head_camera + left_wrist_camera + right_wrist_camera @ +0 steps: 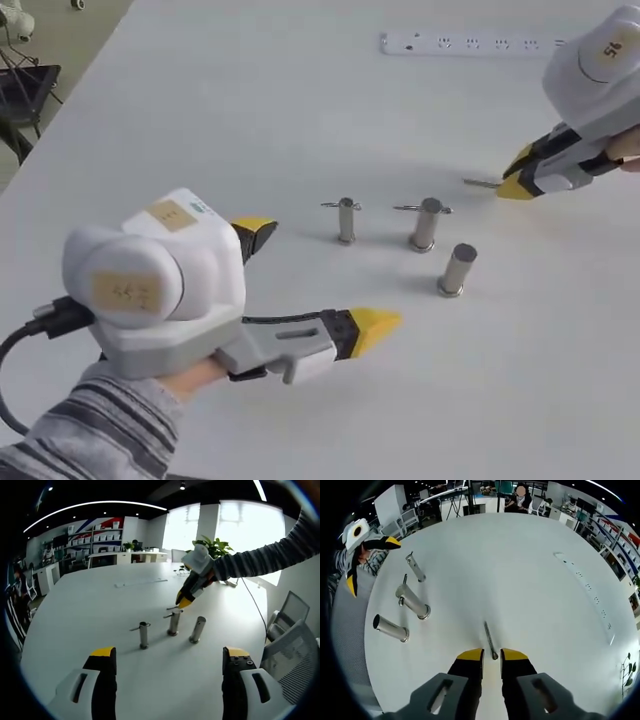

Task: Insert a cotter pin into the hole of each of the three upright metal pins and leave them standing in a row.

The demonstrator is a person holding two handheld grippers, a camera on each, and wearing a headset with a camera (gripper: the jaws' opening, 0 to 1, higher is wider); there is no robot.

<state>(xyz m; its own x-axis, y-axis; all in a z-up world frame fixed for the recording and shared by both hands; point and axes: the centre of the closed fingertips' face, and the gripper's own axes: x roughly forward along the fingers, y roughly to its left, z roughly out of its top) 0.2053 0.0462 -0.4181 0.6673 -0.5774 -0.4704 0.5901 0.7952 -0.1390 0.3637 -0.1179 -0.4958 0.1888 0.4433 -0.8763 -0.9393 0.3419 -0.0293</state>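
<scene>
1. Head view: two metal pins point(346, 220) already carried cotter pins point(340, 204). The bare pin point(458, 270), near right, did not. The left gripper point(315, 277) hovered near left.
2. Left gripper view: its fingers point(102, 680) stood wide and empty, facing the row.
3. Right gripper view: the right gripper point(491, 655), fingers narrow but not closed, straddled the last cotter pin point(489, 636), which lay on the surface point(520, 570). Judged next: clamp, lift, and thread it through the bare pin's hole.
</scene>
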